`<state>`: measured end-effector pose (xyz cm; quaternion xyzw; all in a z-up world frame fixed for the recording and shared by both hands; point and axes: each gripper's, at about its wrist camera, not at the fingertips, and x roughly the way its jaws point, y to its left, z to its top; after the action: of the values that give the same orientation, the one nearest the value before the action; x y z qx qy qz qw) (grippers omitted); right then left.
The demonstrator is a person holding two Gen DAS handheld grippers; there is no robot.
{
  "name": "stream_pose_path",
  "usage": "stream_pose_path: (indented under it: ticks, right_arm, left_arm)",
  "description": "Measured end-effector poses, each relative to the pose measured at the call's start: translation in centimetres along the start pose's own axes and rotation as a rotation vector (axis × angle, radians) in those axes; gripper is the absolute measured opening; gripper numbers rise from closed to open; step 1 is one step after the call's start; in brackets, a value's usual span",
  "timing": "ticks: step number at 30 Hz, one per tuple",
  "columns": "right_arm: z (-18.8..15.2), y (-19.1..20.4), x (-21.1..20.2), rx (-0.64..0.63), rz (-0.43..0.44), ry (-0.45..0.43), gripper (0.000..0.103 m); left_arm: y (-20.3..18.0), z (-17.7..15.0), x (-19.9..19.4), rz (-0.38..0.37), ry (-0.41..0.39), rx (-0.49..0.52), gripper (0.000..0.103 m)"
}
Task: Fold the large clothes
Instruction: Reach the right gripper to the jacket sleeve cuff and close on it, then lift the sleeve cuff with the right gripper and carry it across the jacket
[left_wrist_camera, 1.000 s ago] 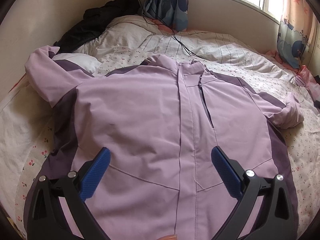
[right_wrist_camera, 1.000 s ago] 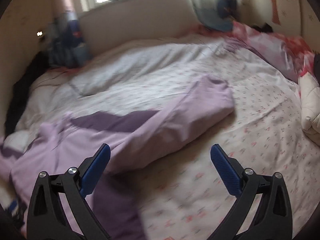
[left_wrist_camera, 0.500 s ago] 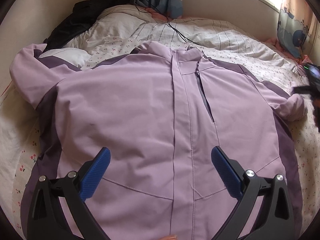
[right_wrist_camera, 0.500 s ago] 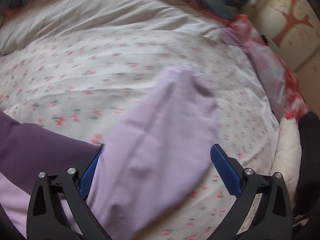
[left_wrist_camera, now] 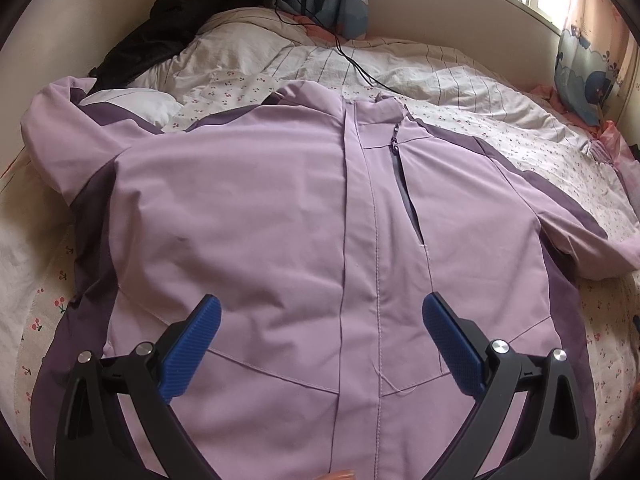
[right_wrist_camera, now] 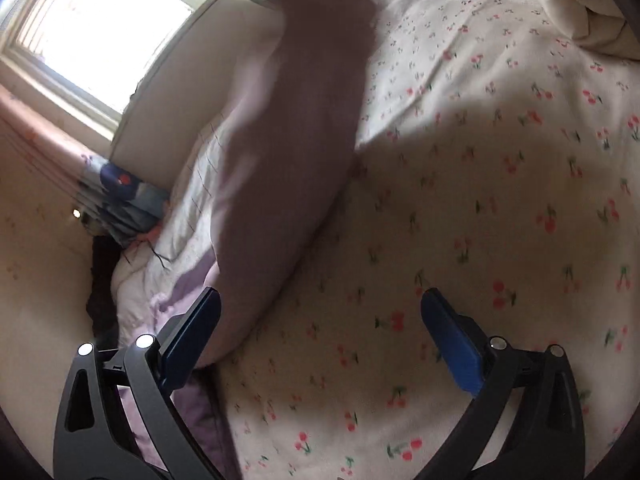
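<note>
While right gripper [right_wrist_camera: 320,336] has tilted, jacket [left_wrist_camera: 280,220] stays flat

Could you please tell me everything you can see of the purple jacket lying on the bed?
The jacket is light lilac with darker purple panels along shoulders and sides, in a smooth woven-looking fabric. It lies front up and spread flat on the cherry-print bedsheet, collar toward the window, front closed, with a slanted chest zipper. Both sleeves lie out to the sides. The open left gripper hovers over its lower front; the open right gripper is beside one sleeve.
</note>
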<state>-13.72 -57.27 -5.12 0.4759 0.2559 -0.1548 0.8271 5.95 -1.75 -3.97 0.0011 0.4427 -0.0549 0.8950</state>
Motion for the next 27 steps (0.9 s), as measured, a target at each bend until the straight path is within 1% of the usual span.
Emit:
stream_pose_path:
  ticks: [1, 2, 4, 5, 6, 7, 9, 11, 13, 14, 15, 16, 17, 18, 19, 20, 21, 23, 25, 26, 27]
  right_arm:
    - [0.8, -0.5, 0.1, 0.04, 0.026, -0.007, 0.097]
    - [1.8, -1.6, 0.5, 0.11, 0.07, -0.009, 0.097]
    - [3.1, -4.5, 1.7, 0.279, 0.143, -0.001, 0.097]
    - [3.2, -5.6, 2.1, 0.347, 0.164, -0.007, 0.097]
    - [3.8, -6.2, 2.3, 0.386, 0.176, -0.02, 0.097]
    - [4.1, -6.9, 2.4, 0.408, 0.189, -0.038, 0.097]
    - [4.9, -7.3, 2.7, 0.384, 0.186, -0.048, 0.097]
    - [5.1, -7.0, 2.9, 0.357, 0.161, -0.041, 0.097]
    - [5.1, -7.2, 2.7, 0.359, 0.162, -0.051, 0.097]
    - [5.1, -6.6, 3.1, 0.351, 0.156, -0.058, 0.095]
    - [5.4, -6.3, 3.2, 0.326, 0.136, -0.064, 0.091]
    - [5.9, -6.0, 3.5, 0.301, 0.118, -0.062, 0.072]
    - [6.4, -5.6, 3.7, 0.292, 0.114, -0.06, 0.042]
    - [7.0, -4.4, 4.1, 0.286, 0.12, -0.063, 0.031]
    - [7.8, -3.2, 4.3, 0.262, 0.118, -0.076, 0.023]
    - [9.1, -1.1, 4.1, 0.203, 0.125, -0.094, 0.02]
    - [10.5, 1.5, 3.8, 0.132, 0.146, -0.112, 0.019]
    - [12.6, 6.8, 2.5, -0.004, 0.218, -0.158, 0.018]
    - [13.9, 11.3, 0.5, -0.118, 0.355, -0.215, 0.018]
    - [14.2, 13.4, -0.9, -0.188, 0.438, -0.254, 0.018]
    - [14.3, 14.5, -1.6, -0.246, 0.475, -0.283, 0.018]
  left_arm:
    - [0.0, 0.1, 0.1, 0.0, 0.001, -0.002, 0.097]
    - [0.1, 0.1, 0.2, 0.0, 0.003, -0.003, 0.097]
    - [0.0, 0.1, 0.5, 0.002, 0.009, -0.004, 0.097]
    - [0.1, 0.1, 0.7, 0.002, 0.014, -0.003, 0.097]
    - [0.1, 0.1, 0.9, 0.0, 0.021, -0.004, 0.097]
    - [0.1, 0.1, 1.0, -0.002, 0.024, -0.005, 0.097]
    - [0.2, 0.0, 1.0, -0.005, 0.024, -0.009, 0.097]
    - [0.2, 0.1, 0.8, -0.001, 0.013, -0.01, 0.097]
    - [0.2, 0.0, 0.8, 0.005, 0.01, -0.007, 0.097]
    - [0.1, 0.0, 1.0, 0.006, 0.015, -0.005, 0.097]
    - [0.1, 0.0, 1.1, 0.006, 0.018, -0.006, 0.097]
    - [0.1, 0.0, 1.1, 0.004, 0.023, -0.007, 0.097]
    - [0.1, -0.1, 1.2, 0.002, 0.023, -0.006, 0.097]
    - [0.0, -0.1, 1.2, 0.003, 0.022, -0.005, 0.097]
    - [0.0, -0.1, 1.0, 0.006, 0.016, -0.003, 0.097]
    - [0.0, 0.0, 0.9, 0.007, 0.01, -0.003, 0.097]
    - [0.1, 0.0, 0.8, 0.008, -0.001, -0.006, 0.097]
    - [0.3, 0.1, 0.5, 0.005, -0.023, -0.02, 0.097]
    - [0.7, 0.2, 0.1, -0.008, -0.047, -0.045, 0.097]
    - [0.9, 0.2, 0.0, -0.01, -0.056, -0.057, 0.097]
    - [1.1, 0.3, 0.0, -0.012, -0.065, -0.072, 0.097]
